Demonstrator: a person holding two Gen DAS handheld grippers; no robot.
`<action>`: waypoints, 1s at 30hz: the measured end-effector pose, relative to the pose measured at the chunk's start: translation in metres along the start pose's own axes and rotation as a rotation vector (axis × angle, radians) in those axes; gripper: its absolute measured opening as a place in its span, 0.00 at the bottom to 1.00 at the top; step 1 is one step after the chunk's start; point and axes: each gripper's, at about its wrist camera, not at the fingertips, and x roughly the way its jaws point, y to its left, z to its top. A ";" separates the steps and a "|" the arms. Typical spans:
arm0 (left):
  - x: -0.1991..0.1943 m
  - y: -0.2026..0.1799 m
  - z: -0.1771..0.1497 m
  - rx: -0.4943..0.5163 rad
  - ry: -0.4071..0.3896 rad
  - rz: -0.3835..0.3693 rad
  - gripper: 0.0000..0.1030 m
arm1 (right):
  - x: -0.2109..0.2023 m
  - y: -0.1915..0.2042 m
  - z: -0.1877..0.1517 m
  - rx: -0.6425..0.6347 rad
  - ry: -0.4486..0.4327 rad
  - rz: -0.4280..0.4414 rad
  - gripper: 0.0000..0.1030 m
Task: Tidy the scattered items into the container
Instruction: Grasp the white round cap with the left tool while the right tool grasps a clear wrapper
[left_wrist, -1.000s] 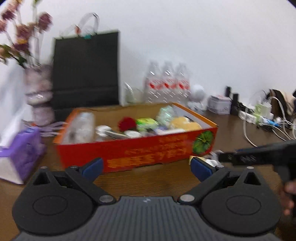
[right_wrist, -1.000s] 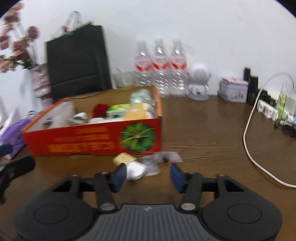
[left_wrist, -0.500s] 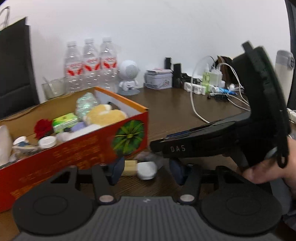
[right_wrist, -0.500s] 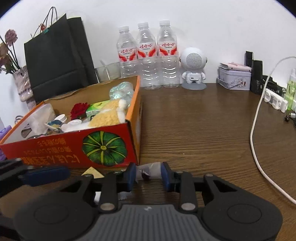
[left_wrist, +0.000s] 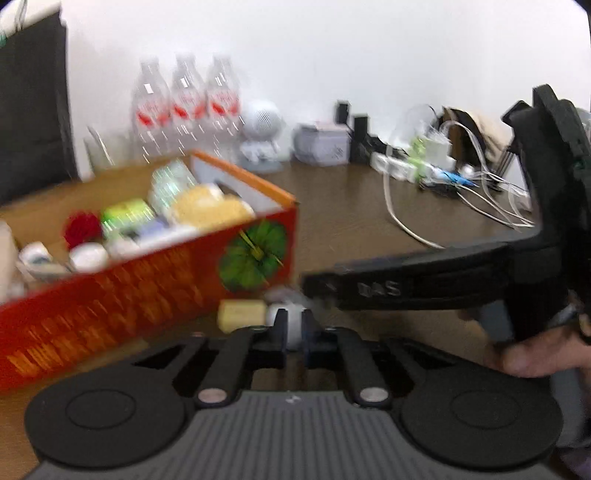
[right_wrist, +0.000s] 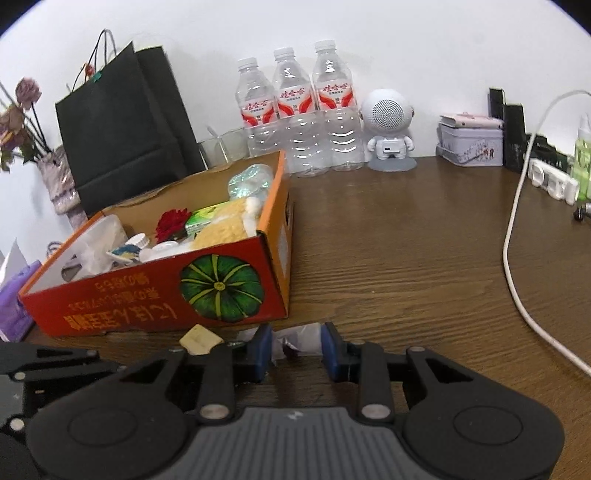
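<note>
A printed cardboard box (right_wrist: 162, 291) sits on a grained wood table (right_wrist: 399, 258) by 3 clear plastic bottles (right_wrist: 295, 110).

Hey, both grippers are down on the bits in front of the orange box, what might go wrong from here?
1. The left hand-held gripper is closing on a small white round item; held so near its fingertips, it may pop out.
2. The right hand-held gripper pinches a crinkly clear wrapper, which could slip or tear on lifting.
3. The two grippers work close together beside the orange box, so they may bump, or knock the yellow piece.
</note>
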 end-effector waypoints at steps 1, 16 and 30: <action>0.002 -0.002 0.002 0.012 -0.001 0.007 0.41 | -0.001 -0.002 0.000 0.019 0.000 0.008 0.28; -0.006 -0.018 -0.007 0.076 0.020 0.004 0.03 | -0.002 -0.005 -0.002 0.052 -0.013 0.022 0.28; -0.001 0.009 -0.007 -0.109 0.099 -0.022 0.34 | -0.007 0.016 -0.001 -0.046 0.051 -0.041 0.28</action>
